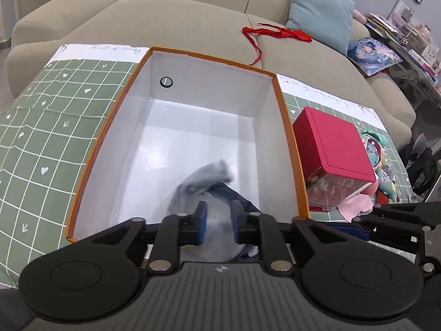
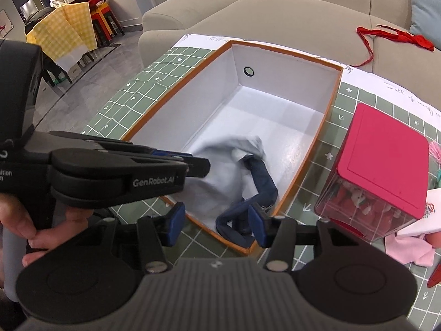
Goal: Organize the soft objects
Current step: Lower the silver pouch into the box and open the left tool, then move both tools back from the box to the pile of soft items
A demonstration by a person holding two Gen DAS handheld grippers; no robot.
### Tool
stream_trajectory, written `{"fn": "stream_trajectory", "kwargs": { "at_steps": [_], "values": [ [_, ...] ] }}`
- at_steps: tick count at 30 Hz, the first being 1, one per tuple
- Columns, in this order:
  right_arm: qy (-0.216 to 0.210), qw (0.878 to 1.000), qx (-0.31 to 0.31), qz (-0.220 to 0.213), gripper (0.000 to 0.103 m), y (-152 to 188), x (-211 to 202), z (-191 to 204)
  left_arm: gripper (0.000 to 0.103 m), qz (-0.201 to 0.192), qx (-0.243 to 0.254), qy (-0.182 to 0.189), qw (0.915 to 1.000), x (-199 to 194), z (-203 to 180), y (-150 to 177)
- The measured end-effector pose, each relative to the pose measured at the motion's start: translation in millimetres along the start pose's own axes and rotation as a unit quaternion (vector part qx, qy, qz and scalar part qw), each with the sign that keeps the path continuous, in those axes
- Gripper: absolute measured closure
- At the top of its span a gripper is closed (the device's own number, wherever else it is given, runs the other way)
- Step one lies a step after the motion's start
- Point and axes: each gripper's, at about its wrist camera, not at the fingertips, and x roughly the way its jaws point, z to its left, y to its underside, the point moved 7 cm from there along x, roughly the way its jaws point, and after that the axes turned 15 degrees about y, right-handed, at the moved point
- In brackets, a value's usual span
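Note:
An orange box [image 1: 286,127] with a white inside stands on the green checked cloth; it also shows in the right wrist view [image 2: 335,88]. A light grey garment [image 1: 206,176] with a dark blue part lies in the box's near end, also seen from the right [image 2: 220,165]. My left gripper [image 1: 217,220] sits low over it, the grey cloth filling the narrow gap between its blue pads; its side [image 2: 154,165] shows in the right wrist view. My right gripper [image 2: 217,219] is open and empty at the box's near corner, above the dark blue part [image 2: 261,184].
A clear container with a red lid [image 1: 339,143] stands right of the box, holding small plush toys [image 2: 358,201]. Pink cloth [image 2: 410,245] and a doll [image 1: 377,149] lie beside it. A red ribbon [image 1: 275,33] and blue cushion [image 1: 322,8] lie on the beige sofa behind.

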Motion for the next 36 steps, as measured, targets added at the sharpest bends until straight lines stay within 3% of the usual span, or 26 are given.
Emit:
{"fn": "stream_trajectory", "kwargs": {
  "at_steps": [2, 5, 10, 20, 23, 31, 36],
  "values": [
    [0.0, 1.0, -0.002, 0.002, 0.053, 1, 1, 1, 0.066, -0.003, 0.005, -0.001, 1.0, 0, -1, 1],
    [0.0, 1.0, -0.003, 0.003, 0.053, 0, 1, 1, 0.038, -0.014, 0.013, -0.001, 0.9998, -1, -5, 1],
    [0.001, 1.0, 0.0, 0.002, 0.052, 1, 0, -1, 0.019, -0.04, 0.002, -0.004, 0.9992, -5, -4, -1],
    [0.0, 1.0, 0.002, -0.008, 0.044, -2, -8, -2, 0.014, -0.01, -0.066, -0.009, 0.9977, -7, 5, -1],
    [0.002, 1.0, 0.007, -0.012, 0.035, -3, -13, -6, 0.014, -0.017, -0.057, -0.012, 0.9982, -12, 3, -2],
    [0.004, 0.999, 0.031, -0.025, 0.031, -6, -25, -19, 0.014, -0.05, -0.026, -0.026, 0.9981, -25, -12, -9],
    [0.005, 0.998, 0.051, -0.033, 0.03, -10, -35, -29, 0.014, -0.062, -0.023, 0.016, 0.9977, -28, -23, -12]
  ]
}}
